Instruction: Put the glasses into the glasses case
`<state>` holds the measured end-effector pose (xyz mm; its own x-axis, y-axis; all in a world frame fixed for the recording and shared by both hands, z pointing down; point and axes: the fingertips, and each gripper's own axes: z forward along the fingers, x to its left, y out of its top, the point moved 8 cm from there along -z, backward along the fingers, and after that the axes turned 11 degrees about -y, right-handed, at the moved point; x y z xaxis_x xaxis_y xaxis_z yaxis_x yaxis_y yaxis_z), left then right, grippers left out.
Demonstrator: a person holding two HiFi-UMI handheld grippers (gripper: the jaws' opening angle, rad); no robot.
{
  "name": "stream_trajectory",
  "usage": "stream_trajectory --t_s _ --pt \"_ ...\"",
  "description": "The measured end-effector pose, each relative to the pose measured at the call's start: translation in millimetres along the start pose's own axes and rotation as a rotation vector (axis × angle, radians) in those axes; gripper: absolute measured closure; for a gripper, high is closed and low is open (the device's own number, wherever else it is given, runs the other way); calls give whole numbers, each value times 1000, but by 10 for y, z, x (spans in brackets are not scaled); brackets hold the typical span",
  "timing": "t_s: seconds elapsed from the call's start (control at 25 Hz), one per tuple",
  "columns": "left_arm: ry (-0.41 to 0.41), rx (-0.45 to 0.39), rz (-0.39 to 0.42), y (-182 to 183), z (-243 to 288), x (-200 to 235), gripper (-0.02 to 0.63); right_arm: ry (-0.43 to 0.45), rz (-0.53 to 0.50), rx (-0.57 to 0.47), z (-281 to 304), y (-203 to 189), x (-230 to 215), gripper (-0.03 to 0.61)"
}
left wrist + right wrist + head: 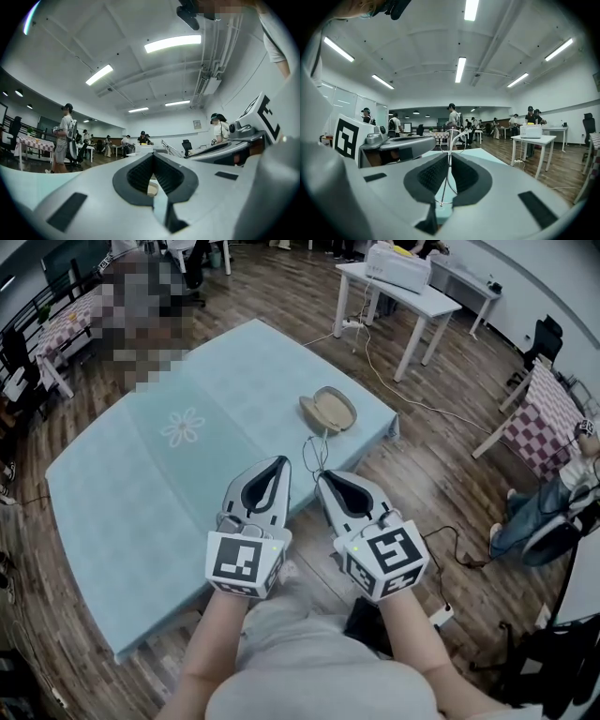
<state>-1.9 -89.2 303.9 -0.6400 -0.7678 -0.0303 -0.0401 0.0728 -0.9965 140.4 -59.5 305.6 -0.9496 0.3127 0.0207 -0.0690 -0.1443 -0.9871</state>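
An open tan glasses case [328,410] lies near the far right edge of the light blue table [169,474]. Thin wire-framed glasses [314,452] stand up from the tip of my right gripper [322,476], which is shut on one of their thin wire parts. In the right gripper view the glasses [453,140] rise from between the pads of the right gripper [449,156]. My left gripper [283,462] is beside it over the table's near edge, shut with nothing in it; in its own view the left gripper [153,156] shows closed tips.
A white table [408,296] carrying a printer stands beyond the case. A checkered table [548,413] and a seated person [553,507] are at the right. Cables [441,535] run over the wooden floor. Other people stand in the room behind.
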Motion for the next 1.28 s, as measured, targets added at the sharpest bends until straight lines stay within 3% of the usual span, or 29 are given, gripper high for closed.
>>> stream_trajectory --t_s 0.8,1.28 --pt "-24 40 -109 -404 1034 816 604 -82 3 97 1067 -83 -640 551" --pt "-39 71 -180 -701 1339 961 604 -114 -16 169 1362 -249 -866 551"
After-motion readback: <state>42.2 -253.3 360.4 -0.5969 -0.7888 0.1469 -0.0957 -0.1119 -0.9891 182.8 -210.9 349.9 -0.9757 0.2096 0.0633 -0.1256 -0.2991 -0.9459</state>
